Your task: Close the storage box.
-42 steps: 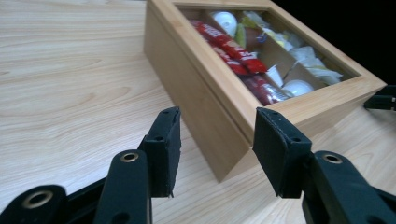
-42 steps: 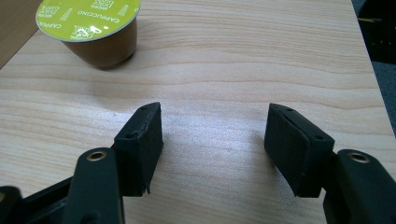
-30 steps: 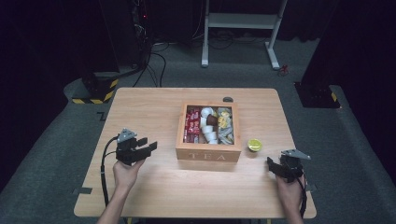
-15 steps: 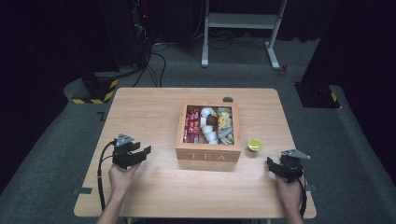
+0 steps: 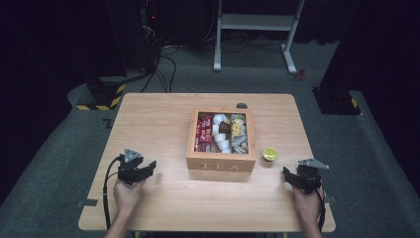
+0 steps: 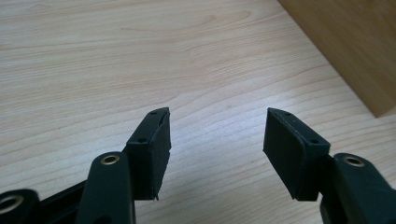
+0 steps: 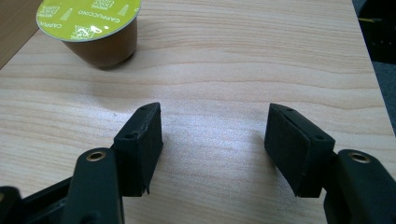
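A wooden tea box [image 5: 221, 161] stands open in the middle of the table, holding red packets, white cups and other sachets in its compartments. A brown coffee capsule with a green lid [image 5: 270, 154] [image 7: 89, 29] sits just right of the box. My left gripper [image 5: 147, 168] [image 6: 215, 135] rests low over the table to the box's left, open and empty; the box's corner [image 6: 355, 51] shows at the top right of its view. My right gripper [image 5: 288, 174] [image 7: 213, 135] is open and empty near the table's right edge, with the capsule ahead and to its left.
A small dark object [image 5: 241, 105] lies on the table behind the box. The table's right edge [image 7: 369, 70] runs close beside my right gripper. A white metal frame [image 5: 257, 25] and cables stand on the floor beyond the table.
My left gripper has drawn back toward the table's near edge and a little lower. The right gripper has stayed put.
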Demonstrator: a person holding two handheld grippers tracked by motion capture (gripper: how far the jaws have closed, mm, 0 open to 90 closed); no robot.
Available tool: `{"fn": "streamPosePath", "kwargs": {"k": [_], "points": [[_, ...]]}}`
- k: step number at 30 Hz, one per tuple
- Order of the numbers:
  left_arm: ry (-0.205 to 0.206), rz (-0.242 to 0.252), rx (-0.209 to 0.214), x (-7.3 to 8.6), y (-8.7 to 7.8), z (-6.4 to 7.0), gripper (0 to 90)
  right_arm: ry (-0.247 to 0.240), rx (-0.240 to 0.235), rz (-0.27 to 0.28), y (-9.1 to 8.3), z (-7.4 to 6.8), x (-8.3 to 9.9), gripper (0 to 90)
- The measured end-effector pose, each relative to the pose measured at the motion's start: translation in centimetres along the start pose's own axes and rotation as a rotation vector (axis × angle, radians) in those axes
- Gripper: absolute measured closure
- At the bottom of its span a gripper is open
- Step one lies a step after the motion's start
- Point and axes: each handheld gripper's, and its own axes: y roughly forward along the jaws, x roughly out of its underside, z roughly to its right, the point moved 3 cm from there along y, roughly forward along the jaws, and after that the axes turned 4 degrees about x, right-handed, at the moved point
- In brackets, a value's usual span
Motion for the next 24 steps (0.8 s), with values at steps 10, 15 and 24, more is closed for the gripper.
{"fn": "streamPosePath", "kwargs": {"k": [10, 15, 24], "points": [[0.0, -0.018, -0.043, 1.1, 0.9, -0.3, 38.6, 0.0, 0.0, 0.0, 0.0, 0.0, 0.0, 36.8], [0.004, -0.021, -0.043, 2.1, 1.6, -0.5, 34.5, -0.001, 0.0, 0.0, 0.0, 0.0, 0.0, 36.7], [0.001, -0.027, -0.041, 2.1, 1.7, -0.5, 30.9, 0.0, 0.0, 0.0, 0.0, 0.0, 0.0, 36.7]]}}
